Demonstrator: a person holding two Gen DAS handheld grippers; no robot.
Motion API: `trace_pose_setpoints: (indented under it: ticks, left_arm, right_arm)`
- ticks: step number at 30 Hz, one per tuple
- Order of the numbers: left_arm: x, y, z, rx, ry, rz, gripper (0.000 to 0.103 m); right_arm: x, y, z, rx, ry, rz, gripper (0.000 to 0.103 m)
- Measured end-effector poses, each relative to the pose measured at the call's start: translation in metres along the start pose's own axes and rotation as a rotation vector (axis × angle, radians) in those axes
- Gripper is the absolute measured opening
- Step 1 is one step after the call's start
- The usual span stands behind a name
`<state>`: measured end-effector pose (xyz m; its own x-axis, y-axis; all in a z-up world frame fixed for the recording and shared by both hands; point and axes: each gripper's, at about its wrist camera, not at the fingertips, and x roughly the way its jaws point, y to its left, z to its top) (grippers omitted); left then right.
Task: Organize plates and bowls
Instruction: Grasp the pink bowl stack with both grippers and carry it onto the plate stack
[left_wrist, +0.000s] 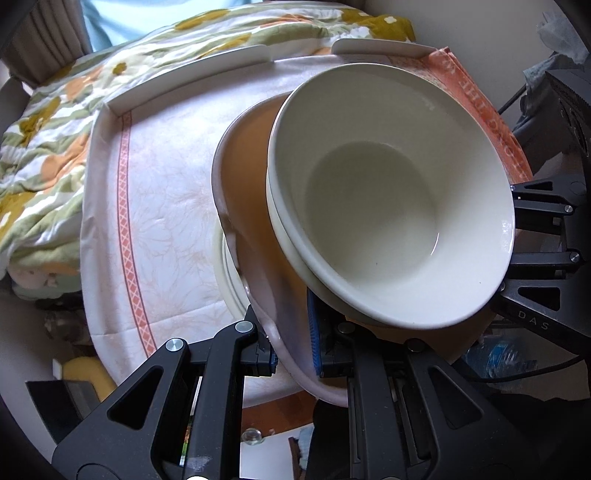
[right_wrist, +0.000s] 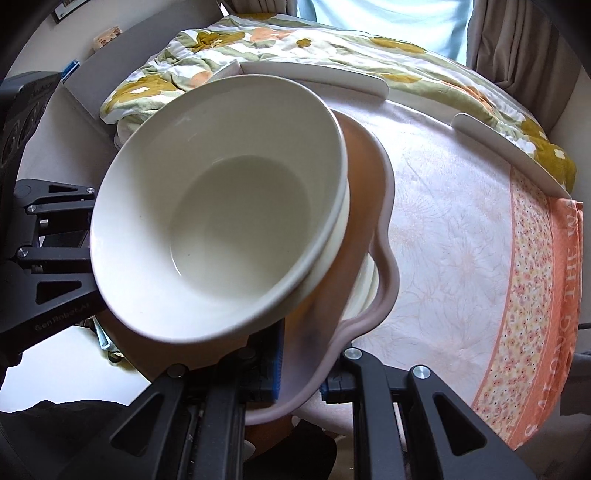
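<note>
Left gripper (left_wrist: 291, 354) and right gripper (right_wrist: 301, 373) each pinch the pink plate's (left_wrist: 280, 354) wavy rim, jaws nearly closed on it. Bowls (left_wrist: 384, 199) nest just beyond the jaws on the plate; two-sided grip likely keeps the tilted stack from sliding over the cloth (left_wrist: 166, 192).

Count, both wrist views:

- White bowls (left_wrist: 388, 199): 2, nested, rims showing one under the other, ahead of both tongs.
- Pink wavy-rimmed plate (left_wrist: 243, 192): 1, its rim between the fingers of each tong.
- Cream plates (left_wrist: 227, 280): at least 1, mostly hidden below the pink plate; exact number cannot be told.
- Tongs: 2, left gripper (left_wrist: 291, 354) and right gripper (right_wrist: 303, 373).
- Printed cloth (left_wrist: 166, 206): 1, beneath.
- Floral quilt (left_wrist: 48, 122): 1, beyond the cloth.
</note>
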<state>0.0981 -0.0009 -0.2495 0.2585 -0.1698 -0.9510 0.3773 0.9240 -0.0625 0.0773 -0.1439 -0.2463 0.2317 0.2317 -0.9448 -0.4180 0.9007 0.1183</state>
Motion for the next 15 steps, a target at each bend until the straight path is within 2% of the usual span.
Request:
trace_pose_setpoints:
  ticks: [15]
  left_arm:
    - [0.025, 0.004, -0.012, -0.023, -0.007, -0.021, 0.011]
  right_arm:
    - [0.016, 0.0, -0.014, 0.07, -0.028, -0.025, 0.014]
